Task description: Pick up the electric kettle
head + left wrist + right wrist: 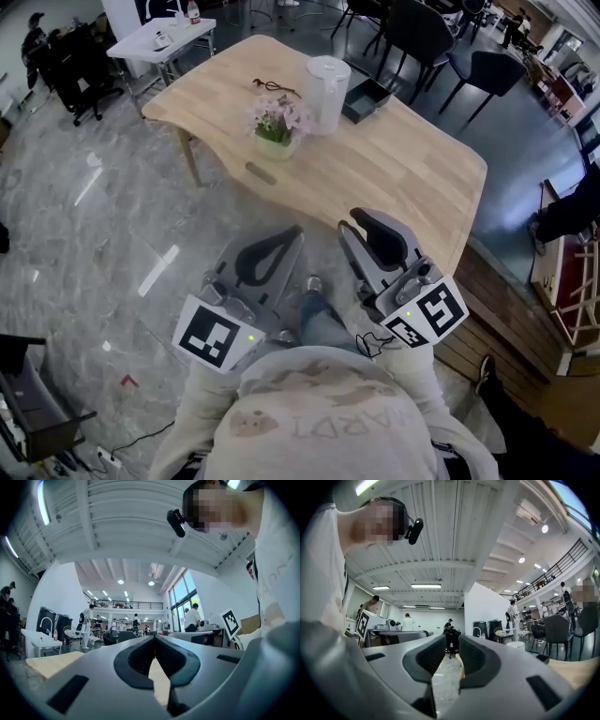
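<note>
A white cylindrical electric kettle stands upright towards the far side of a large light wooden table. Just to its left on that table is a pot of pale pink flowers, close enough to overlap the kettle in the head view. Just to its right lies a shallow black tray. A thin dark cord or strap lies behind the flowers. A small flat oblong thing lies on the table's near-left part; what it is cannot be made out.

Both grippers are held close to the person's chest, off the table's near edge and well apart from the kettle. The flowers stand roughly between the left gripper and the kettle. The left gripper's jaw tips meet, with nothing caught in the hollow between the pads. The right gripper has its jaws a narrow slit apart, with only floor and distant furniture seen through the gap.

Beyond the table's far side stand black chairs. Off its far-left corner is a small white side table. The grey marbled floor spreads to the table's left.
</note>
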The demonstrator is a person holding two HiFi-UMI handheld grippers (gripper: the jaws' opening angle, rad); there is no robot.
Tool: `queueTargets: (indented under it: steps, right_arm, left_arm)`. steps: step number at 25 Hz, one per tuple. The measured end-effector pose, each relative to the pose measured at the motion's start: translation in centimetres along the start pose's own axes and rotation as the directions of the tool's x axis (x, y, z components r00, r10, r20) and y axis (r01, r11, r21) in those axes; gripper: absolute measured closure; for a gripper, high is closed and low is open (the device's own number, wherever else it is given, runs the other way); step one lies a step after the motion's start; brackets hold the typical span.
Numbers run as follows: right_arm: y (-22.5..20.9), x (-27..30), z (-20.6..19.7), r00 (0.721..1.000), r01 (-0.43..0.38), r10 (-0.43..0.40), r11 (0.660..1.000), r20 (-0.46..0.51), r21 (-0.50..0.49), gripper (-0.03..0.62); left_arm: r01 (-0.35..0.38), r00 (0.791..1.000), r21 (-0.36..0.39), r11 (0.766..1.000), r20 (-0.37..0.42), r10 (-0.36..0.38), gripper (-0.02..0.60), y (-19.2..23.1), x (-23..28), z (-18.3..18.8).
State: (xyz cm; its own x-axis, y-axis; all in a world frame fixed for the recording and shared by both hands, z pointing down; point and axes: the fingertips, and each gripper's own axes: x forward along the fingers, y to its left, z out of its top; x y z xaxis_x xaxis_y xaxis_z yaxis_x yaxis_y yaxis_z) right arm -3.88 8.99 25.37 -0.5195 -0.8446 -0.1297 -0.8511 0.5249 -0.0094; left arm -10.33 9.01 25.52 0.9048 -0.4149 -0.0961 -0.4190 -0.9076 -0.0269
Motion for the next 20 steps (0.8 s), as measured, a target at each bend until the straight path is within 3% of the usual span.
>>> queueTargets:
  steps: [9, 20]
  right_arm:
    - [-4.2, 3.4, -1.6, 1.000, -0.014, 0.015, 1.000, -0.013, 0.015, 0.511]
    - [-11.9, 9.0, -2.7, 0.998, -0.043, 0.044, 0.999, -0.039, 0.023, 0.508]
  left_arm:
    - [-0.029, 1.000, 0.015, 0.999, 0.002, 0.029, 0.571, 3.8, 2.7, -0.5]
    - [-0.035, 0.999, 0.006, 0.999, -0.007, 0.035, 0.571, 9.2, 9.7, -1.1]
